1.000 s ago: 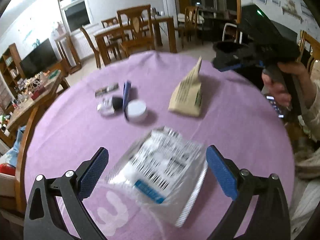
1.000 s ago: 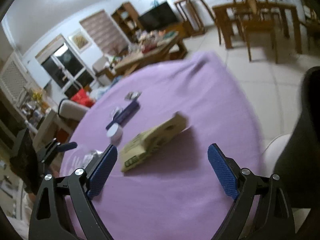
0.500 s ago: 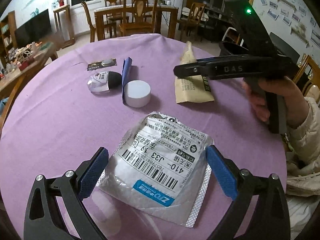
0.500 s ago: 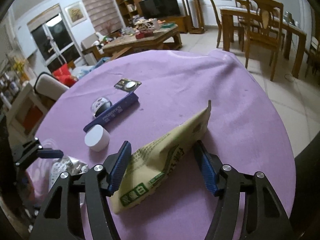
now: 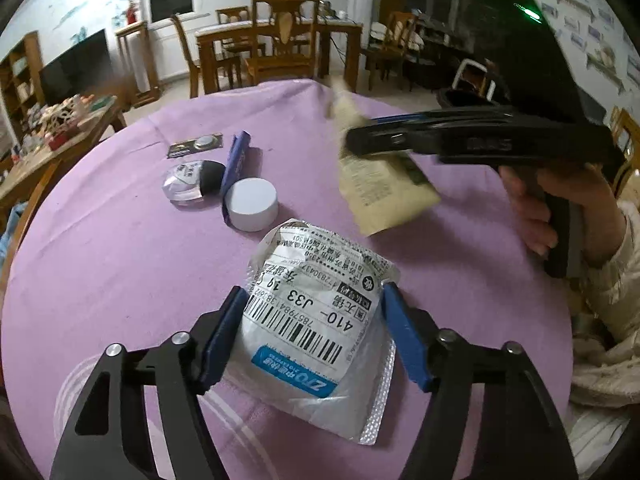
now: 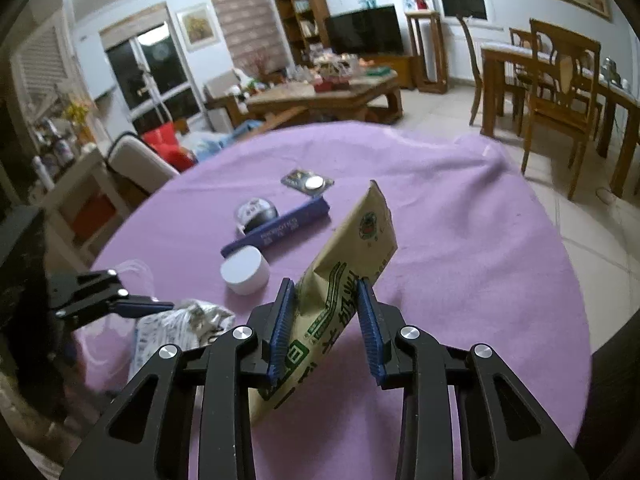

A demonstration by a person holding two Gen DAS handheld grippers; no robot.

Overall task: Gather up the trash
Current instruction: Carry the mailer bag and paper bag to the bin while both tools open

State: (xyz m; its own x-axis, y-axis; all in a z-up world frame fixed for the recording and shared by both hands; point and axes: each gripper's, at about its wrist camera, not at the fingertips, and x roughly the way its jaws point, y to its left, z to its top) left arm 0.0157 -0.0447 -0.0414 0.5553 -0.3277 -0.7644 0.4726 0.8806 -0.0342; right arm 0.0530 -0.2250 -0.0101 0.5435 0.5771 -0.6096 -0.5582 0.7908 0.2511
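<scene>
My left gripper (image 5: 312, 320) is shut on a silver courier bag (image 5: 320, 304) with a barcode label, squeezing it on the purple tablecloth (image 5: 120, 264); the bag also shows crumpled in the right wrist view (image 6: 180, 324). My right gripper (image 6: 326, 328) is shut on a tan paper packet (image 6: 344, 264) with green print and holds it tilted, off the cloth. In the left wrist view the packet (image 5: 380, 184) hangs blurred from the right gripper (image 5: 360, 140).
On the cloth lie a white round lid (image 5: 251, 205), a blue box (image 5: 234, 160), a small clear-and-black packet (image 5: 194, 180) and a coin-cell blister card (image 5: 196, 145). Wooden chairs and a dining table (image 5: 280, 44) stand beyond; a coffee table (image 6: 320, 96) is across the room.
Both grippers have closed: the left on the courier bag, which has crumpled, and the right on the tan packet, which has lifted off the cloth.
</scene>
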